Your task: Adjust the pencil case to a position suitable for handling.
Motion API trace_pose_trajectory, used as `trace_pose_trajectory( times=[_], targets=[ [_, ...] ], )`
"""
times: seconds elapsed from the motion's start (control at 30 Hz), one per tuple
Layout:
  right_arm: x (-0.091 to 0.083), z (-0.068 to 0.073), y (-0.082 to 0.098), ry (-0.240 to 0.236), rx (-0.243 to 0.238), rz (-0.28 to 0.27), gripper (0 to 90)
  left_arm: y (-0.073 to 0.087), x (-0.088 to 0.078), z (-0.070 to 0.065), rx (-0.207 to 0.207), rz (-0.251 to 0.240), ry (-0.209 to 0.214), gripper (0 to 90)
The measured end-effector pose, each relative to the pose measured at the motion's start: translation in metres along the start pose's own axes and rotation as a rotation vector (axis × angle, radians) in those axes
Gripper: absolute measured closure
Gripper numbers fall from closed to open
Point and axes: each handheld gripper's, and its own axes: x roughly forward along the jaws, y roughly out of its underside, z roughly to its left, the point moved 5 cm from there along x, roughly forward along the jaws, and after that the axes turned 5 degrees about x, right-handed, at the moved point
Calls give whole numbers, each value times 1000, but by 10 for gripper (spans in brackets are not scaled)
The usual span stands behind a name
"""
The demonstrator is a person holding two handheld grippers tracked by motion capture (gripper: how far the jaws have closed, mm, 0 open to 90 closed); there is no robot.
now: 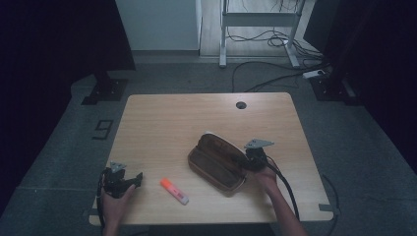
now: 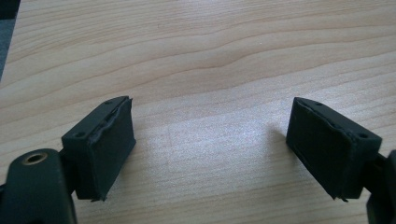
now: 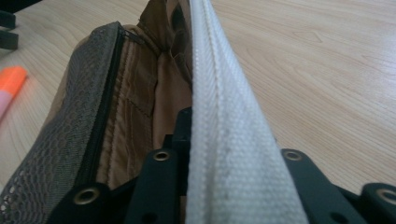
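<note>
Currently, nearest the person, the left gripper (image 1: 129, 181) rested low on the light wooden table (image 1: 162, 123) near its front-left corner, jaws spread wide w/ bare wood between them in the left gripper view (image 2: 210, 144). Just to its right, apart from it, lay the orange-capped highlighter pen (image 1: 174, 191), flat and untouched. Farther in, approx. table centre, sat the brown fabric pencil case with a white edge band (image 1: 216, 162), unzipped and gaping. The right gripper (image 1: 248, 164) was pinched on that case's near-right rim; in the right gripper view the jaws were pressed together on the white band (image 3: 224, 140), mesh lining visible at left.

Status (est.): case opened and held ready = done. Pen pickup and insertion = outstanding; closing likely follows.

Qty: grippers x2, pen x1, case x1, table x1.
</note>
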Motion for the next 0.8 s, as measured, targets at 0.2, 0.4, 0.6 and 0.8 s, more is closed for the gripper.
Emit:
trace_pose_trajectory(
  times=[0.2,0.4,0.6,0.8],
  targets=[
    [-5,4,-5,54,-35,-34,444,0,0,0,0,0,0,150],
    [-21,6,-18,86,0,-128,374,0,0,0,0,0,0,150],
    [-34,12,-26,97,-13,-177,358,0,0,0,0,0,0,150],
    [-46,27,-34,52,-32,-217,374,0,0,0,0,0,0,150]
  ],
)
